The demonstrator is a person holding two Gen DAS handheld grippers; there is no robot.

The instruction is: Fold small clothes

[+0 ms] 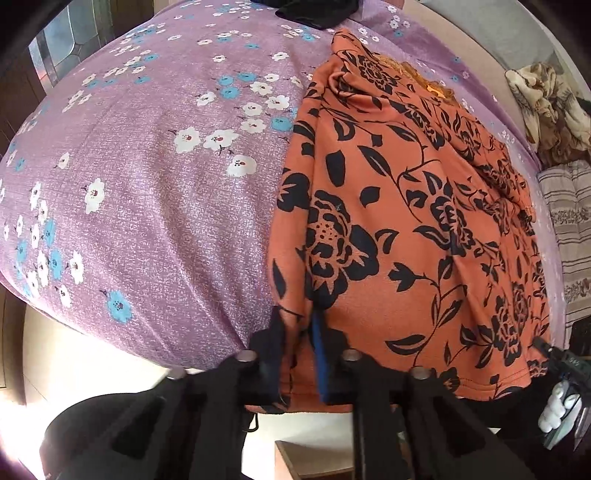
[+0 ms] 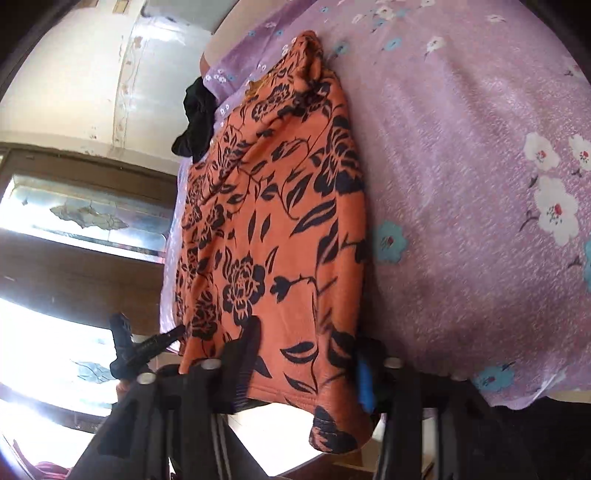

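Hand-held grippers [image 1: 299, 347] [image 2: 306, 358] pinch orange garment [image 1: 406, 229] — black cloth [image 1: 314, 11] beyond.

One orange garment with a black floral print [image 1: 406, 206] lay on the bed, its hem at the near edge. One dark garment [image 1: 314, 13] lay bunched at the far edge. One lilac flowered bedsheet [image 1: 155, 206] covered the bed. Two grippers were counted: the left gripper [image 1: 299, 354] and the right gripper [image 2: 306, 354], one at each end of the hem. One crumpled beige cloth [image 1: 546, 107] and one striped cloth [image 1: 569, 229] lay beyond the bed's side.
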